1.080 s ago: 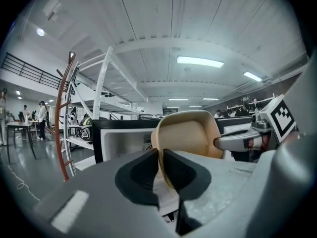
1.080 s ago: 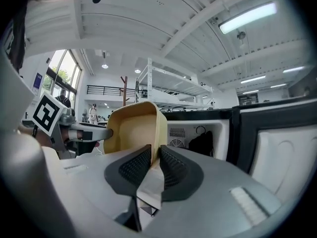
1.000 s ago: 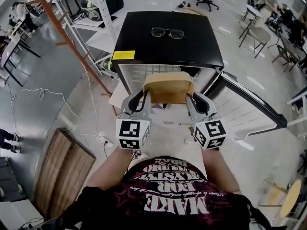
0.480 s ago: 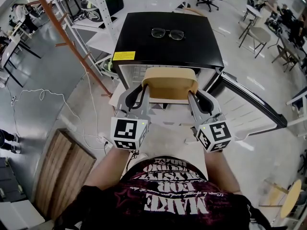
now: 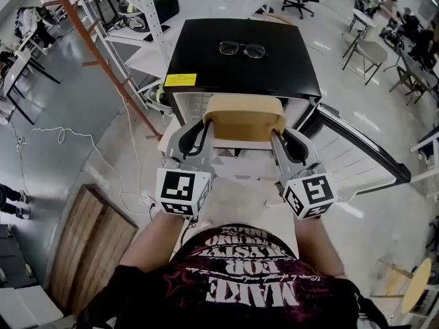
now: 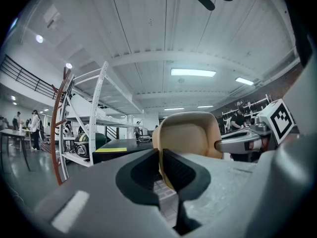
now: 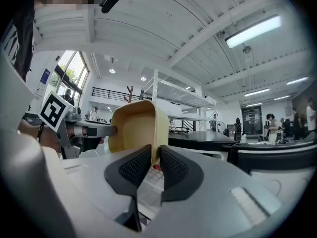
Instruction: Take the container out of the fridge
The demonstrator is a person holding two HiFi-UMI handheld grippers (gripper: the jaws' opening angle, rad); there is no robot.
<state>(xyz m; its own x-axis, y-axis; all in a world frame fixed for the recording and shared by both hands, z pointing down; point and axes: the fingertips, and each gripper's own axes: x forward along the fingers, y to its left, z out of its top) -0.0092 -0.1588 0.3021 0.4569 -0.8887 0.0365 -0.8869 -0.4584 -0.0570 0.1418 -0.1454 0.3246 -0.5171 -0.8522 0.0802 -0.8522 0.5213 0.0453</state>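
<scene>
A tan, open-topped container [image 5: 245,118] is held up in front of the black mini fridge [image 5: 240,57], just outside its open front. My left gripper [image 5: 207,130] is shut on the container's left rim [image 6: 159,148]. My right gripper [image 5: 276,134] is shut on its right rim [image 7: 154,148]. In the left gripper view the container [image 6: 190,135] rises above the jaws, with the right gripper's arm reaching its far side. In the right gripper view the container [image 7: 133,130] shows its hollow inside. The fridge door [image 5: 357,146] stands open at the right.
A pair of glasses [image 5: 241,48] lies on the fridge's black top. White wire shelves [image 5: 199,105] show inside the fridge. An orange-and-white rack [image 5: 103,53] stands to the left. A wooden pallet [image 5: 89,245] and cables lie on the floor. Chairs and tables are at the far right.
Both grippers and the container have shifted slightly up and toward the fridge front, then settled. The grip on both rims is unchanged.
</scene>
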